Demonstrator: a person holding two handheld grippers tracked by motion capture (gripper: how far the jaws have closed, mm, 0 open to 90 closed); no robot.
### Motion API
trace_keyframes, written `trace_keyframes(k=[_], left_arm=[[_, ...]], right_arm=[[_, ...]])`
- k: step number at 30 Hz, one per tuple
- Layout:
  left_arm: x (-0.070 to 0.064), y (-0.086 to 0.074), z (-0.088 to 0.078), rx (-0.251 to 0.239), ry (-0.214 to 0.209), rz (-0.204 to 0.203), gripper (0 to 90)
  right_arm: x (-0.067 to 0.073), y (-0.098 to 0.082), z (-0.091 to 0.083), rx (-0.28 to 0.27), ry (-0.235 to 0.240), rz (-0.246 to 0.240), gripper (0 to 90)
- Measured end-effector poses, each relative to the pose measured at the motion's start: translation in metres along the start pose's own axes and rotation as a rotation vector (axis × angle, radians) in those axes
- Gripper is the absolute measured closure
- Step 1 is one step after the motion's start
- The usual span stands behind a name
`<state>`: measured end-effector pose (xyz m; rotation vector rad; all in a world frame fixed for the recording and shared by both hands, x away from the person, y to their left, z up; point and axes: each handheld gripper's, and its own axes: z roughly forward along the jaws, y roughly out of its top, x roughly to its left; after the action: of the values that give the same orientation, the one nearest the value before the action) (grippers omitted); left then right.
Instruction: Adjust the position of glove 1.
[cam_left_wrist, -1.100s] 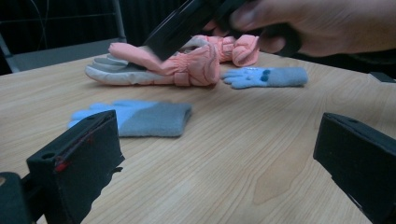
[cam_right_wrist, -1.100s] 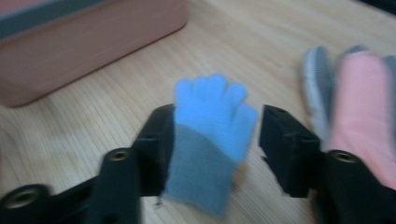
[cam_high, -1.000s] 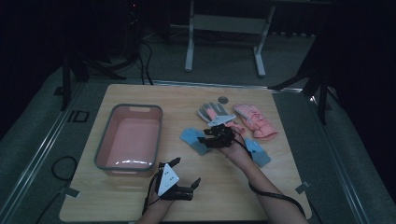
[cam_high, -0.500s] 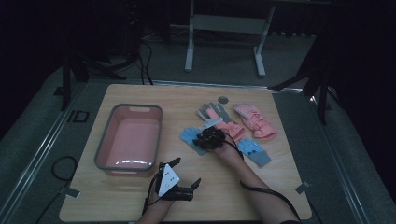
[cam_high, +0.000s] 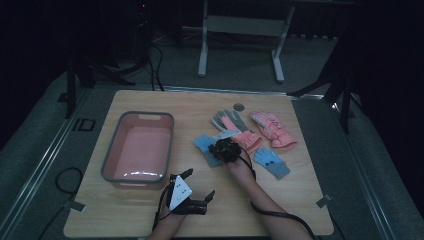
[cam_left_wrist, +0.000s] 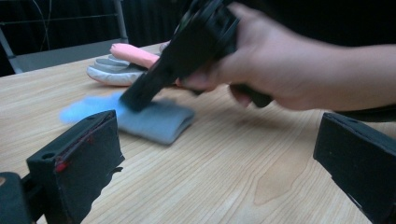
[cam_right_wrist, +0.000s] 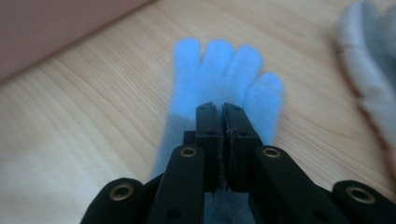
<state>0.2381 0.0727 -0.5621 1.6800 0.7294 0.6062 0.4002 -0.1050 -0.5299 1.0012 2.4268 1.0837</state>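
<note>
A light blue glove lies flat on the wooden table, fingers spread. My right gripper points down onto its palm near the cuff. Its jaws have just been closing and now stand pressed together, with a thin fold of the glove pinched between the tips. My left gripper rests near the table's front edge. It is open wide and nothing lies between its jaws.
A pink tub stands at the left. Behind the blue glove lie a grey glove, a salmon glove and a pink glove. A second blue glove lies right of my right hand. A small round disc sits at the back.
My right gripper has moved a little left and down onto the blue glove, and its jaws have closed. The left gripper has stayed put.
</note>
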Motion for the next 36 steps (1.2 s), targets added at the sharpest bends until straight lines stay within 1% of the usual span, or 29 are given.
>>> trace_keyframes(k=[1, 2, 3, 4, 5, 6, 7, 8, 11, 14, 15, 16, 17, 19, 21, 23, 24, 25, 26, 27, 28, 29, 30, 32, 33, 35, 36], left_arm=[[0.000, 0.000, 0.000, -0.006, -0.004, -0.005, 1.0], [0.000, 0.000, 0.000, -0.008, -0.005, -0.005, 1.0], [0.000, 0.000, 0.001, -0.008, -0.003, -0.004, 1.0], [0.000, 0.000, 0.001, -0.008, -0.002, -0.001, 1.0], [-0.001, 0.000, 0.001, -0.010, 0.001, 0.003, 1.0], [-0.001, 0.000, 0.001, -0.012, 0.003, 0.007, 1.0], [-0.002, 0.000, 0.000, -0.013, 0.006, 0.012, 1.0], [-0.002, 0.000, 0.000, -0.012, 0.005, 0.015, 1.0], [-0.001, 0.000, 0.000, -0.020, -0.018, 0.001, 1.0], [-0.002, 0.000, 0.000, -0.020, -0.016, 0.002, 1.0], [-0.002, 0.000, 0.000, -0.020, -0.016, 0.003, 1.0], [-0.002, 0.000, 0.000, -0.017, -0.013, 0.005, 1.0], [-0.002, 0.000, 0.001, -0.016, -0.013, 0.006, 1.0], [-0.002, 0.000, 0.001, -0.015, -0.014, 0.006, 1.0], [-0.002, 0.000, 0.001, -0.015, -0.013, 0.005, 1.0], [-0.002, 0.000, 0.001, -0.016, -0.008, 0.002, 1.0], [-0.002, 0.000, 0.001, -0.015, -0.008, -0.001, 1.0], [-0.002, 0.000, 0.001, -0.015, -0.009, -0.004, 1.0], [-0.002, 0.000, 0.001, -0.015, -0.010, -0.004, 1.0], [-0.002, 0.000, 0.001, -0.014, -0.012, -0.002, 1.0], [-0.002, 0.000, 0.001, -0.013, -0.012, 0.001, 1.0], [-0.002, 0.000, 0.001, -0.012, -0.013, 0.004, 1.0], [-0.002, 0.000, 0.001, -0.011, -0.014, 0.007, 1.0], [-0.003, 0.000, 0.001, -0.009, -0.014, 0.012, 1.0], [-0.003, 0.000, 0.001, -0.008, -0.014, 0.012, 1.0], [-0.003, 0.000, 0.001, -0.010, -0.009, 0.013, 1.0], [-0.003, 0.000, 0.001, -0.008, -0.009, 0.013, 1.0]], right_arm=[[0.003, 0.001, -0.011, -0.017, -0.010, 0.006, 86.3], [0.006, 0.002, -0.020, -0.025, -0.041, 0.005, 86.3], [0.008, 0.001, -0.026, -0.039, -0.061, 0.012, 86.3], [0.011, 0.000, -0.035, -0.048, -0.070, 0.033, 86.3], [0.012, 0.000, -0.040, -0.052, -0.083, 0.043, 86.3], [0.014, -0.003, -0.049, -0.072, -0.096, 0.084, 86.3], [0.015, -0.006, -0.055, -0.078, -0.097, 0.109, 86.3], [0.017, -0.009, -0.061, -0.084, -0.109, 0.130, 86.3], [0.022, -0.018, -0.074, -0.083, -0.154, 0.167, 86.2], [0.024, -0.025, -0.082, -0.082, -0.187, 0.210, 86.2], [0.025, -0.028, -0.084, -0.070, -0.210, 0.211, 86.2], [0.026, -0.030, -0.085, -0.067, -0.221, 0.211, 86.2], [0.027, -0.035, -0.089, -0.067, -0.228, 0.231, 86.2], [0.027, -0.041, -0.091, -0.054, -0.241, 0.238, 86.2], [0.027, -0.050, -0.094, -0.048, -0.241, 0.266, 86.2], [0.027, -0.057, -0.095, -0.030, -0.256, 0.263, 86.1], [0.027, -0.062, -0.095, -0.029, -0.264, 0.275, 86.2], [0.027, -0.065, -0.094, -0.023, -0.266, 0.277, 86.1], [0.029, -0.069, -0.093, -0.013, -0.284, 0.267, 86.1], [0.030, -0.072, -0.092, -0.009, -0.295, 0.257, 86.1], [0.031, -0.076, -0.090, -0.004, -0.299, 0.258, 86.0], [0.030, -0.080, -0.086, 0.006, -0.280, 0.273, 85.9], [0.030, -0.083, -0.084, 0.012, -0.274, 0.279, 85.7], [0.028, -0.088, -0.077, 0.030, -0.272, 0.268, 84.3], [0.027, -0.092, -0.072, 0.046, -0.259, 0.266, 81.5], [0.027, -0.095, -0.071, 0.030, -0.258, 0.265, 79.0], [0.028, -0.095, -0.071, 0.031, -0.258, 0.258, 76.3]])
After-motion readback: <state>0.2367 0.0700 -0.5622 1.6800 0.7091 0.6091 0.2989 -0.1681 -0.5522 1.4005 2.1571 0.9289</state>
